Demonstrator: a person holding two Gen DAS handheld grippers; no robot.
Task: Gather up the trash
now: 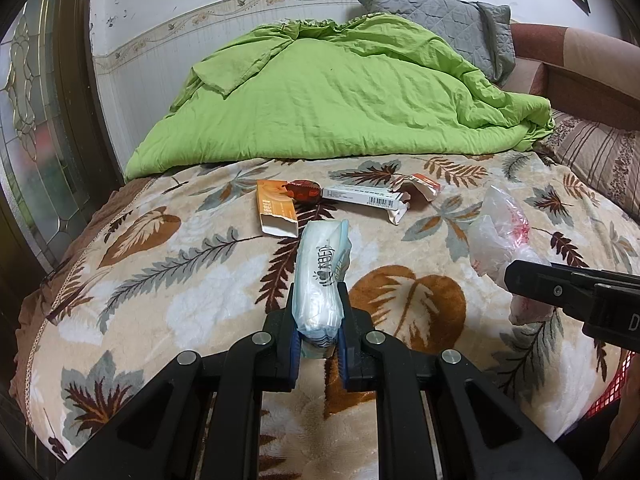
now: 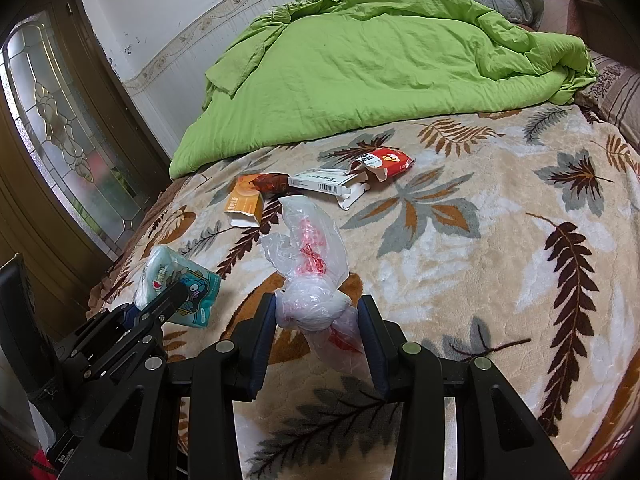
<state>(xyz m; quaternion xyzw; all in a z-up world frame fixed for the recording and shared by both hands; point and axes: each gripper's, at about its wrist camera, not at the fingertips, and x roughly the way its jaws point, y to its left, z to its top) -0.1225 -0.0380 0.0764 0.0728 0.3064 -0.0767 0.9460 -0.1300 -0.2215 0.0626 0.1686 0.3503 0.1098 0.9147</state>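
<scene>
My left gripper (image 1: 319,314) is shut on a white and blue tissue pack (image 1: 323,268), which sticks out forward over the leaf-patterned blanket (image 1: 180,280). My right gripper (image 2: 316,320) is shut on a knotted clear plastic bag (image 2: 310,304) with red print, the bag's loose end standing up past the fingers. Farther up the bed lie an orange carton (image 1: 276,208), a dark red wrapper (image 1: 304,192), a white barcode box (image 1: 364,196) and a red snack wrapper (image 1: 424,186). The right wrist view shows the left gripper (image 2: 176,292) with the tissue pack (image 2: 180,276) at lower left.
A crumpled green quilt (image 1: 340,92) covers the far half of the bed, with a grey pillow (image 1: 440,16) behind it. A dark wooden door with patterned glass (image 1: 36,120) stands at the left. Red mesh (image 1: 612,396) shows at the lower right bed edge.
</scene>
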